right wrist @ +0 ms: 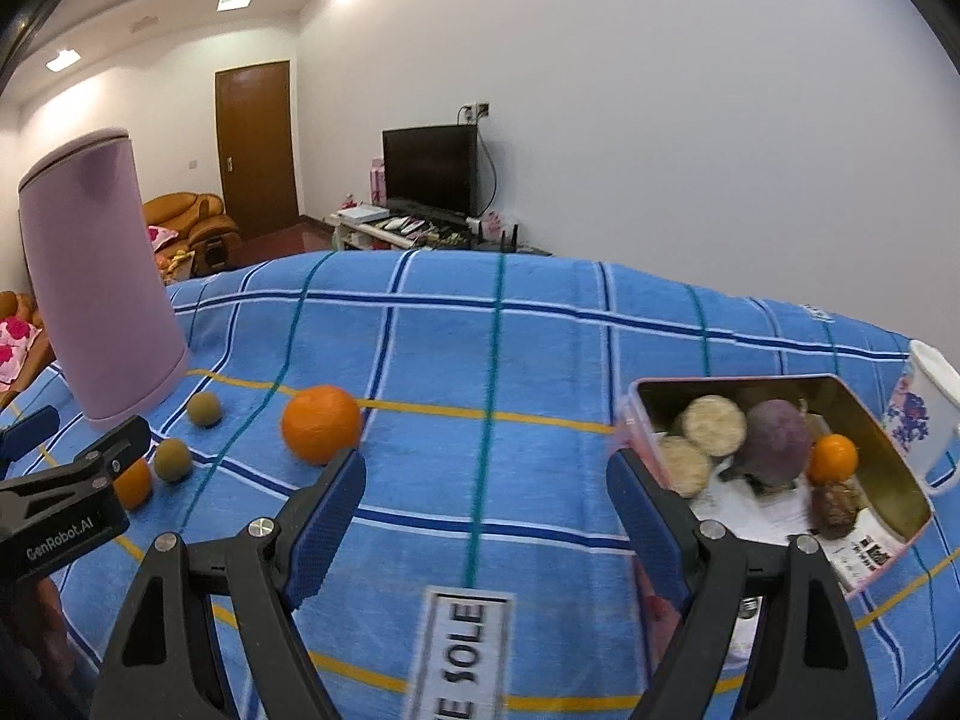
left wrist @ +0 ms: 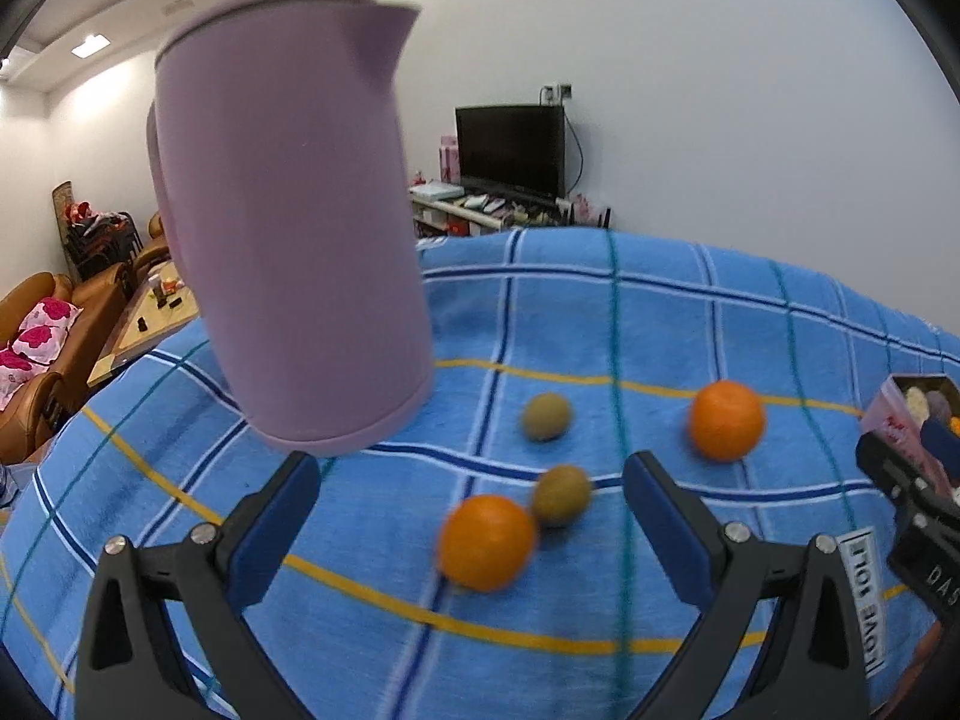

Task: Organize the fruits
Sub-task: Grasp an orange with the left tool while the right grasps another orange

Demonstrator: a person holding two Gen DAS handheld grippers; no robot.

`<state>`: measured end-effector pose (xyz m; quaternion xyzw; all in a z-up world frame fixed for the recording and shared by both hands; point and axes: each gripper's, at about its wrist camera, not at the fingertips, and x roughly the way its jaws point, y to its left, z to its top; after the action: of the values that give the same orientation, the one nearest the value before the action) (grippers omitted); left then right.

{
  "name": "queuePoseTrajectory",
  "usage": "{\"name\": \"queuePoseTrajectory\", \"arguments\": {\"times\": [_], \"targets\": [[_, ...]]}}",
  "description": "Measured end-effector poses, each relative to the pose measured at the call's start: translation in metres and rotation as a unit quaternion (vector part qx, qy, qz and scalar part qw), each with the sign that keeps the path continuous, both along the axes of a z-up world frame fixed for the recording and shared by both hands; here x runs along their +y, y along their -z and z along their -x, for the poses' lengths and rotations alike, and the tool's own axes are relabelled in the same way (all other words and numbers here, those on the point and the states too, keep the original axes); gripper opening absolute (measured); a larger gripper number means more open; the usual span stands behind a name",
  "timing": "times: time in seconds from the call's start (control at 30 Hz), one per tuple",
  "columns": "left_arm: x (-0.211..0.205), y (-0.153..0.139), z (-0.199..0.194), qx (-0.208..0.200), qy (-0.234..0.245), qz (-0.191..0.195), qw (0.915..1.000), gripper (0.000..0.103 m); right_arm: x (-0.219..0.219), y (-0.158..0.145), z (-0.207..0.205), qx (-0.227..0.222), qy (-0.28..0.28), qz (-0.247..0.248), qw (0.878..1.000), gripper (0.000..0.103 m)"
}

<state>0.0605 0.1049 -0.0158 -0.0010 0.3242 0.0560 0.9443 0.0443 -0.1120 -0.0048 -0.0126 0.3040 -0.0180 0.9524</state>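
Setting: living room with white walls, a dark television (right wrist: 429, 169) on a low stand, a brown door (right wrist: 257, 141) and tan sofas (left wrist: 42, 354) at the far left.
Surface: table draped in a blue plaid cloth (right wrist: 540, 348) with navy, white, green and yellow lines; a sewn label (right wrist: 462, 648) lay near the front edge.
Kettle: a lilac kettle (left wrist: 288, 216) stood upright on the cloth at the left, its spout (left wrist: 390, 30) visible at the top in the left wrist view.
Loose fruit: two oranges and two kiwis lay on the cloth right of the kettle. The near orange (left wrist: 486, 542) touched or nearly touched the near kiwi (left wrist: 561, 495); the far kiwi (left wrist: 546, 416) lay just behind them; the far orange (left wrist: 726, 420) sat apart, toward the tin.
Tin: an open pink-walled tin (right wrist: 900, 462) with a gold interior rested at the right of the cloth. It held two pale round cakes (right wrist: 714, 425), a purple fruit (right wrist: 774, 435), a small orange (right wrist: 833, 458), a dark brown item (right wrist: 834, 507) and printed paper.
Mug: a white floral mug (right wrist: 927, 414) stood just behind the tin's right end.
Left gripper (left wrist: 471, 489): blue-padded fingers spread wide, holding nothing, above the cloth with the near orange and near kiwi seen between them.
Right gripper (right wrist: 486, 480): fingers likewise spread wide and empty, over bare cloth between the far orange and the tin.
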Motion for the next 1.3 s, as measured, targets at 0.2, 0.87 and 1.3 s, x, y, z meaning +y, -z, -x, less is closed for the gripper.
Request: {"name": "queuePoseTrajectory", "arguments": {"times": [0.2,0.87,1.3], "targets": [[0.029,0.007,-0.01,0.039,0.029,-0.002,0.9988,0.103,0.017,0.008,-0.019,0.027,-0.026,-0.022,0.999,0.084],[0.014,0.017,-0.016,0.092,0.135,-0.045,0.9855,0.103,0.076,0.039,-0.1,0.136,-0.082,-0.003,0.987,0.083],[0.021,0.031,-0.035,0.122,0.149,0.006,0.9813,0.045,0.083,0.043,-0.101,0.148,-0.107,-0.003,0.983,0.05]]}}
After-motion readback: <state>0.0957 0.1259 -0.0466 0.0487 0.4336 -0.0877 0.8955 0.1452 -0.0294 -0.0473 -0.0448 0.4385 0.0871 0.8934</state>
